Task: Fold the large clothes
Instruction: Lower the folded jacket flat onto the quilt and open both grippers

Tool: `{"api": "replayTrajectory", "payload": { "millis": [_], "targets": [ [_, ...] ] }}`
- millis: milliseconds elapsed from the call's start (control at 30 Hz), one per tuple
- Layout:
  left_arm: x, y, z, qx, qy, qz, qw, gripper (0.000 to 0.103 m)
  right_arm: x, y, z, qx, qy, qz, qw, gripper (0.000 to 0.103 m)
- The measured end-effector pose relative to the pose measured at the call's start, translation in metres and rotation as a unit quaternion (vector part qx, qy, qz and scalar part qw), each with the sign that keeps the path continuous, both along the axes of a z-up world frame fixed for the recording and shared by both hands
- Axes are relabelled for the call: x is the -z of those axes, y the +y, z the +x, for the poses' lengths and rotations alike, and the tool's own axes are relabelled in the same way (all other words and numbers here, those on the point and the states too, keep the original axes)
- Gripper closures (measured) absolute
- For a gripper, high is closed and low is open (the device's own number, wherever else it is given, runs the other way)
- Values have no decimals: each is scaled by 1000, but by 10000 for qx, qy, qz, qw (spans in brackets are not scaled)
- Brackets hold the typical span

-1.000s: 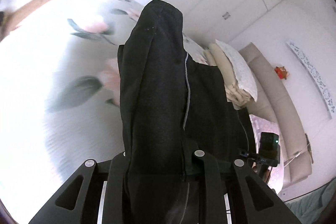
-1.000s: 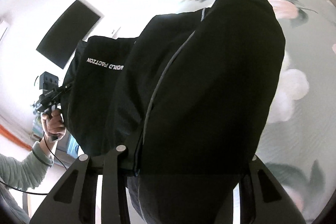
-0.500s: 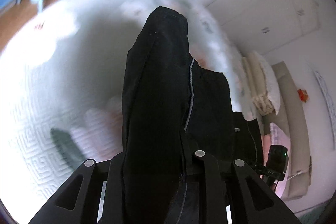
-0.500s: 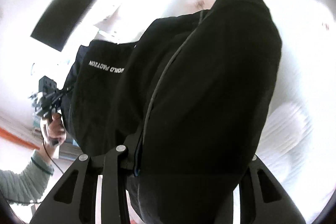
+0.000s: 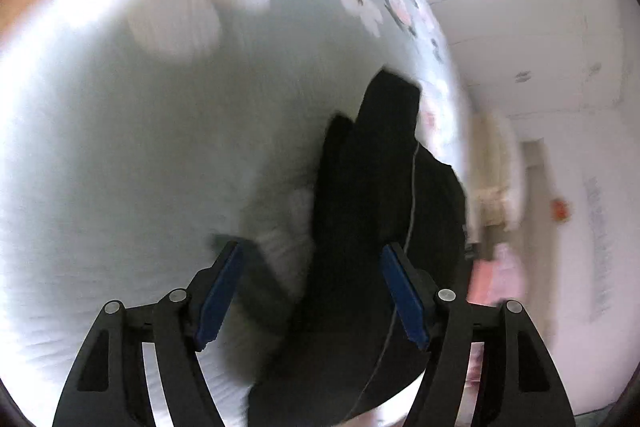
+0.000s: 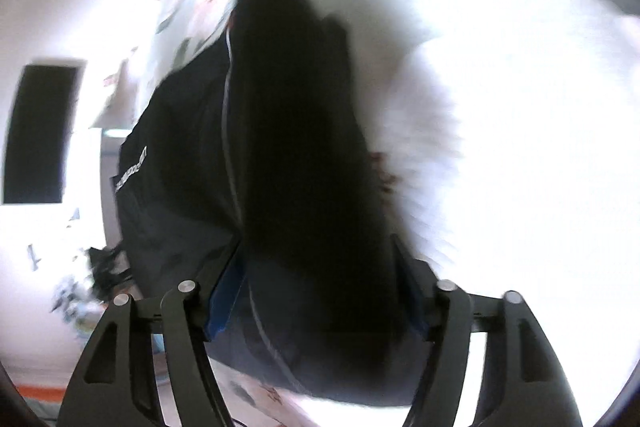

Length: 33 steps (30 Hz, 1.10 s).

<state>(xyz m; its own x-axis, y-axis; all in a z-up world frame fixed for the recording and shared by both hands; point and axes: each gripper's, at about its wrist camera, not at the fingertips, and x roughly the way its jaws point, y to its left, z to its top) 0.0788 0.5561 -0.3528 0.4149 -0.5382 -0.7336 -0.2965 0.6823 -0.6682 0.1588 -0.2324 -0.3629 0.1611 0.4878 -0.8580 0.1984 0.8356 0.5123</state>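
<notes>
A large black garment with a thin grey seam lies between the fingers of my left gripper, whose jaws stand wide apart with blue pads showing. The same black garment, with white lettering on its left panel, fills the space between the spread fingers of my right gripper. Both views are motion-blurred. The cloth drapes toward the white floral bedspread. I cannot tell whether the cloth still touches the pads.
The bed with the floral spread fills most of both views. White wardrobe doors and stacked pillows are at the right of the left wrist view. A dark screen hangs on the wall at the left.
Both grippers have opened; they were clamped on the black garment before. Both have swung down toward the bed, and the garment now hangs loose between the fingers.
</notes>
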Motion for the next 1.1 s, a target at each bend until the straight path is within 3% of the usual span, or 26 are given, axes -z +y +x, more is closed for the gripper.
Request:
{"api": "replayTrajectory", "payload": {
  "millis": [67, 100, 167, 300, 333, 367, 400, 500, 600, 800, 900, 1100],
  "targets": [
    [-38, -9, -4, 142, -184, 732, 9970, 30, -36, 6, -8, -131, -259, -777, 9966, 29],
    [-49, -9, -5, 222, -270, 906, 9953, 30, -58, 24, -11, -286, -446, -1116, 9923, 29],
    [-79, -34, -8, 590, -636, 1321, 9874, 30, -83, 51, -11, -527, -759, -1434, 9853, 29],
    [-100, -119, -1, 1270, -956, 1957, 9677, 30, -102, 136, -1, -988, -1227, -2005, 9669, 29],
    [-97, -140, 0, 1358, -971, 2178, 9616, 30, -100, 152, 3, -1071, -1280, -2157, 9621, 29],
    [-94, -160, 5, 1460, -948, 2348, 9563, 30, -95, 137, 3, -1143, -1334, -2271, 9579, 29],
    [-84, -184, 11, 1611, -900, 2540, 9494, 30, -79, 163, 10, -1207, -1331, -2415, 9536, 29],
    [-48, -217, 19, 1760, -649, 2731, 9435, 30, -70, 179, 24, -1233, -1205, -2462, 9538, 30],
    [-29, -232, 17, 1679, -524, 3178, 9317, 25, -33, 187, 29, -1262, -794, -2658, 9524, 30],
    [-9, -229, 27, 1548, -198, 3310, 9306, 12, -13, 183, 23, -1208, -756, -2716, 9518, 28],
    [-16, -227, 25, 1426, -268, 3224, 9354, 13, -13, 178, 22, -1135, -748, -2616, 9556, 27],
    [-51, -222, -6, 1158, -261, 3074, 9441, 21, -50, 170, -8, -1335, -996, -2412, 9561, 30]
  ]
}}
